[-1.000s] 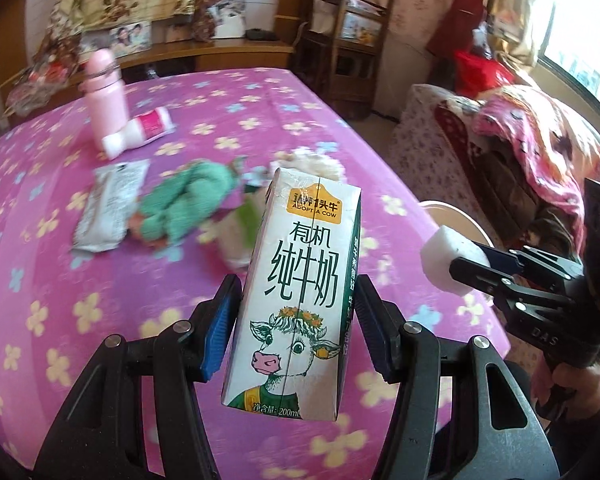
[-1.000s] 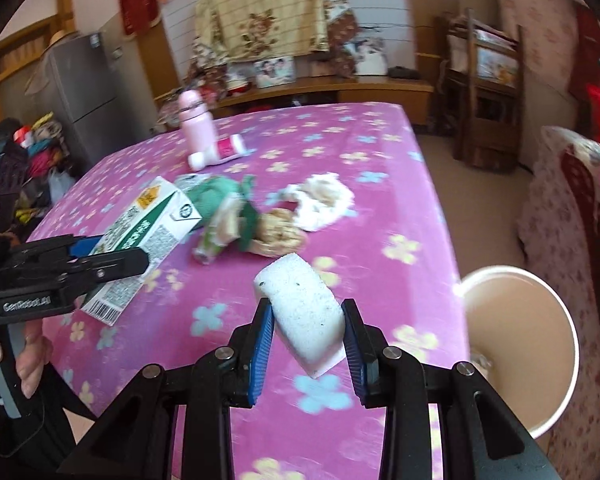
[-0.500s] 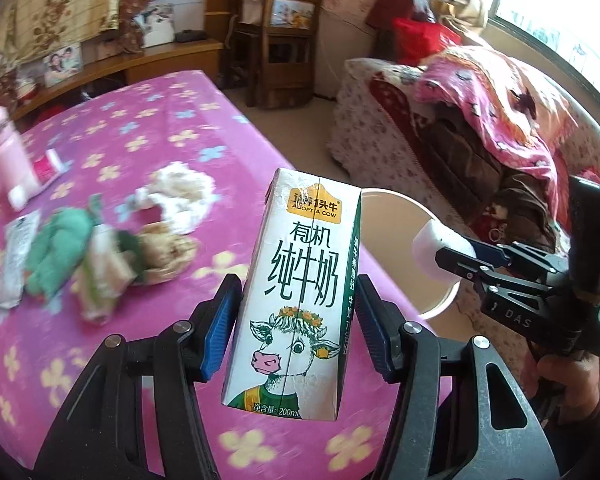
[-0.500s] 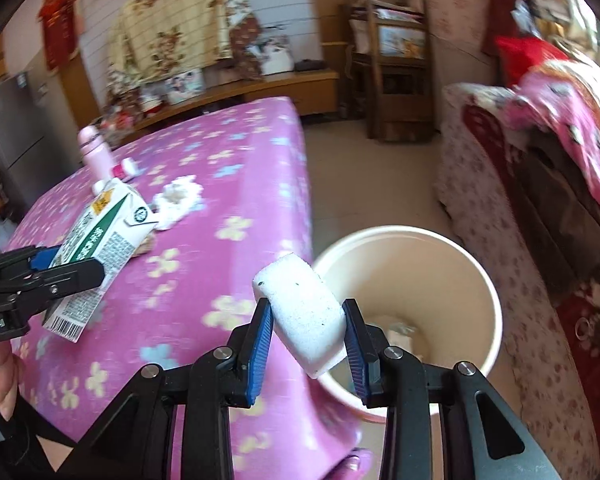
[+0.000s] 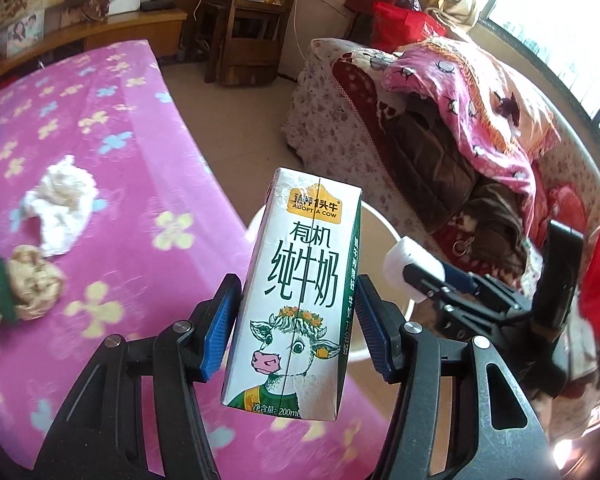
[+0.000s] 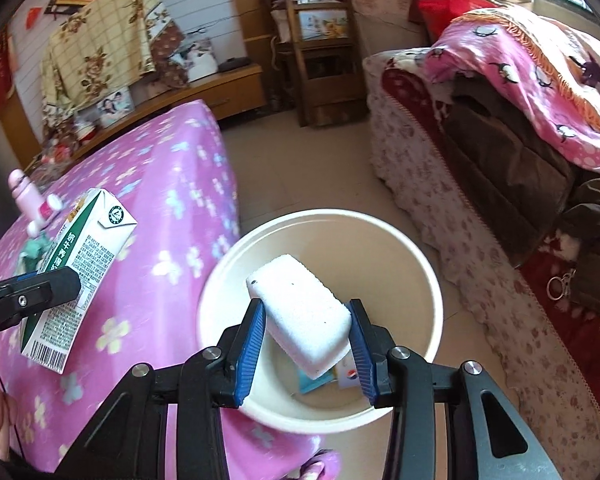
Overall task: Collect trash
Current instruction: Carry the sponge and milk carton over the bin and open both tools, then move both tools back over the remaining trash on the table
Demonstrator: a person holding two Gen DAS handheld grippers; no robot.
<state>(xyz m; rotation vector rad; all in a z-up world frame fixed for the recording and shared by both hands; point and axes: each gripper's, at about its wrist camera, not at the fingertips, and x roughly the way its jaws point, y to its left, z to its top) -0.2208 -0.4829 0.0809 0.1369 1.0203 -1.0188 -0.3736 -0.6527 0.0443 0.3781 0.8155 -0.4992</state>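
White, porous foam block (image 6: 300,312) sits between my opening right jaws (image 6: 306,354), above the round bin (image 6: 428,280); my left jaws (image 5: 296,332) grip a glossy "ADOPT A COW" milk carton (image 5: 296,300).

Bright window (image 5: 548,36) glare, fisheye edges, slight blur

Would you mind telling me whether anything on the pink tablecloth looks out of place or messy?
Yes: a crumpled white tissue and a brownish paper wad lie loose on the pink flowered tablecloth, with more scraps at the left edge. They look like litter not yet collected; nothing appears spilled.
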